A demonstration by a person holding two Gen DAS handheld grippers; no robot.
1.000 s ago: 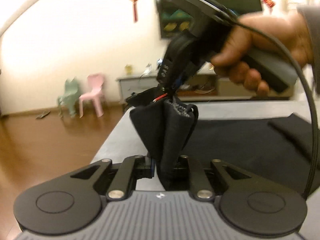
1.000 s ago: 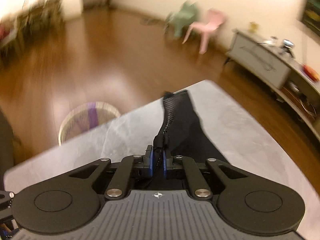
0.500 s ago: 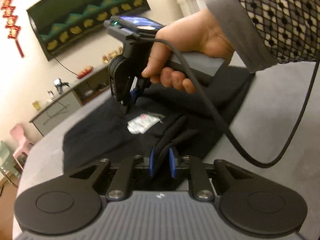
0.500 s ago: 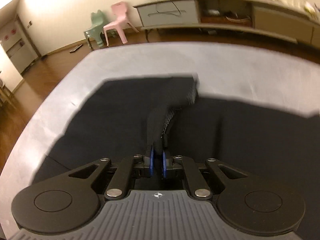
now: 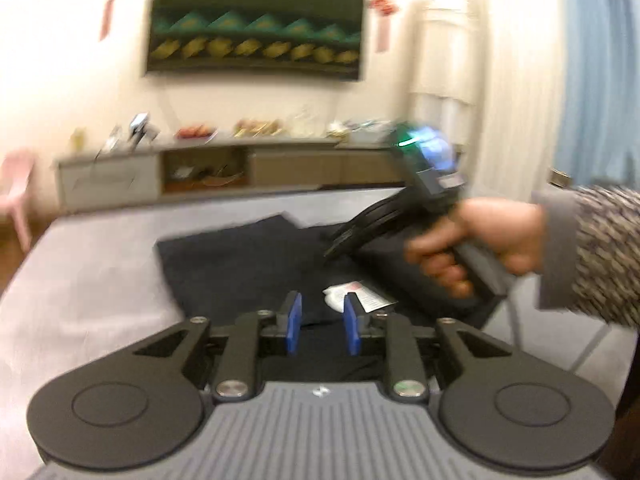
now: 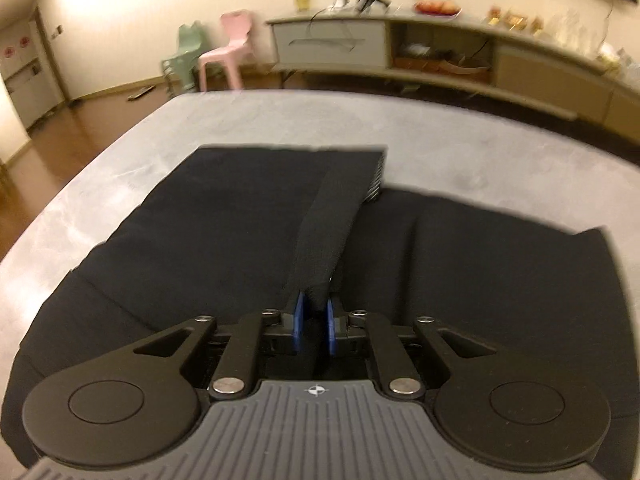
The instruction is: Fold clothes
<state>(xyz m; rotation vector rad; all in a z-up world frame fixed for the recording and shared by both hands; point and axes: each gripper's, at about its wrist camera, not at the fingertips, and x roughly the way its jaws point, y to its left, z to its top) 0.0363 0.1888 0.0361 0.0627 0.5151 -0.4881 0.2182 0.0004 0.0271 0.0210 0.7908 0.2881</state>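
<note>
A black garment [image 5: 240, 264] lies folded flat on the grey table [image 5: 88, 264], with a white label [image 5: 356, 295] showing near its near edge. My left gripper [image 5: 322, 323] is open just above that edge, with nothing between its blue pads [image 5: 294, 320]. In the left wrist view, a hand [image 5: 484, 240] holds my right gripper [image 5: 334, 249] low over the cloth to the right. In the right wrist view, my right gripper [image 6: 315, 319] is shut on a raised strip of the black garment [image 6: 328, 232], which runs forward to a folded corner.
A long low sideboard [image 6: 400, 52] with small items stands beyond the table's far edge. Pink and green chairs [image 6: 230, 50] sit on the wood floor at the left. A dark picture [image 5: 256, 24] hangs on the wall, and curtains hang at the right.
My left gripper let go of the black fabric and opened. The garment came down from the air onto the table. My right gripper kept its hold and sank low.
</note>
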